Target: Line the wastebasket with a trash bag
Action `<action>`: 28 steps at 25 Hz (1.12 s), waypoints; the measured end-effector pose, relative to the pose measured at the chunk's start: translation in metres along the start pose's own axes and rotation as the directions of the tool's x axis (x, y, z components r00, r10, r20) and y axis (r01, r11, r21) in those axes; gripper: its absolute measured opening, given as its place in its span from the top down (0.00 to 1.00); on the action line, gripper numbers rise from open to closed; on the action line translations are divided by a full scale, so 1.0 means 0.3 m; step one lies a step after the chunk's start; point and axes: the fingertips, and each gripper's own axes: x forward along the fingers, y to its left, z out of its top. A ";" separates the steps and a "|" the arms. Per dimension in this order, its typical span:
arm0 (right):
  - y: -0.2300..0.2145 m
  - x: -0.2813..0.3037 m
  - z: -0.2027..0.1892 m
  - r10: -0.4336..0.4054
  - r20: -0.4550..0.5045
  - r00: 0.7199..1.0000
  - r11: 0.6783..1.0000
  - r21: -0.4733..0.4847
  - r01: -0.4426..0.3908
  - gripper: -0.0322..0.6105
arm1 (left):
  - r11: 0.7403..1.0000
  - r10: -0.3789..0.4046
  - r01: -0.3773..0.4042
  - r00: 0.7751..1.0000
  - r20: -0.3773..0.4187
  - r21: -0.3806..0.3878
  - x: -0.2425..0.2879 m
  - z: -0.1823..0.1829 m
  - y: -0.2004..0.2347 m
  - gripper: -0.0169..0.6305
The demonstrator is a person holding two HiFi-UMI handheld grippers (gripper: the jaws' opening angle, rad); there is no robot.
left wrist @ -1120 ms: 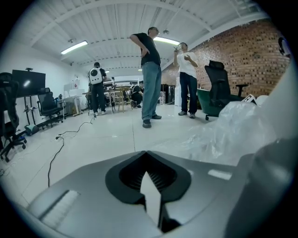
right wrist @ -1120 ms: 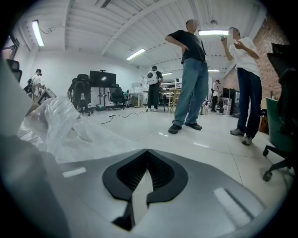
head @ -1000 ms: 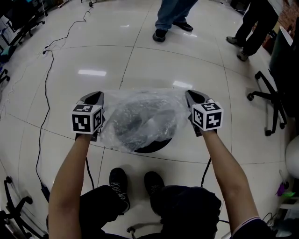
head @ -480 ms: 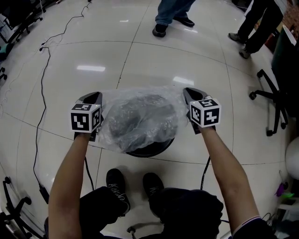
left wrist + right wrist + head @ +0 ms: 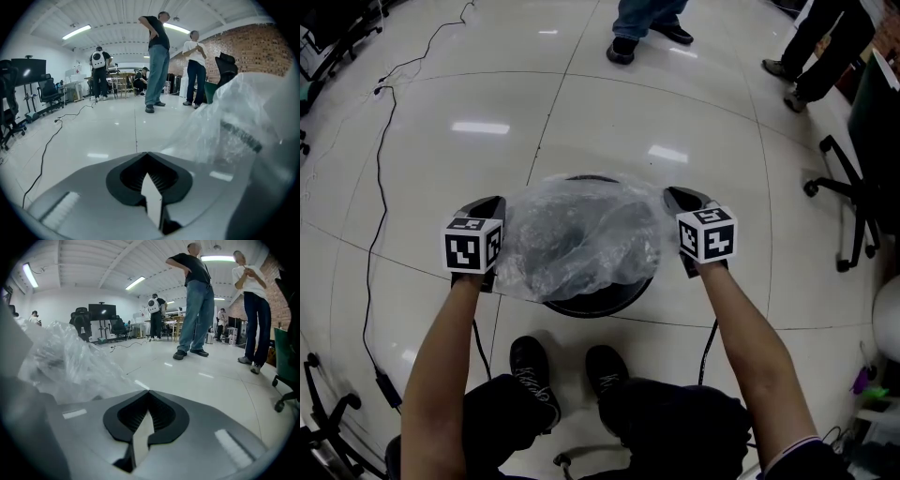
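Trash bag gripped by left claw, right claw, over wastebasket

Ahead: open floor is left free up to the standing people.
Middle: the wastebasket mouth is covered by the trash bag.
Left: a cable is strung across the floor.
Right: an office chair is parked well off.
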 end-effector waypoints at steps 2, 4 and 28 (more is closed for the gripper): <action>0.005 0.008 -0.036 0.001 -0.026 1.000 1.000 -0.001 -0.001 0.95 | 1.000 -0.009 0.009 1.000 -0.015 -0.003 0.004 -0.029 -0.003 0.96; 0.020 0.012 -0.052 0.009 -0.032 0.999 1.000 0.002 -0.009 0.95 | 1.000 -0.014 0.014 0.999 -0.031 -0.007 0.010 -0.062 -0.004 0.96; 0.031 -0.033 -0.058 0.031 -0.006 1.000 0.999 0.035 -0.030 0.86 | 0.997 -0.069 0.067 0.997 -0.037 -0.041 -0.048 -0.099 -0.014 0.85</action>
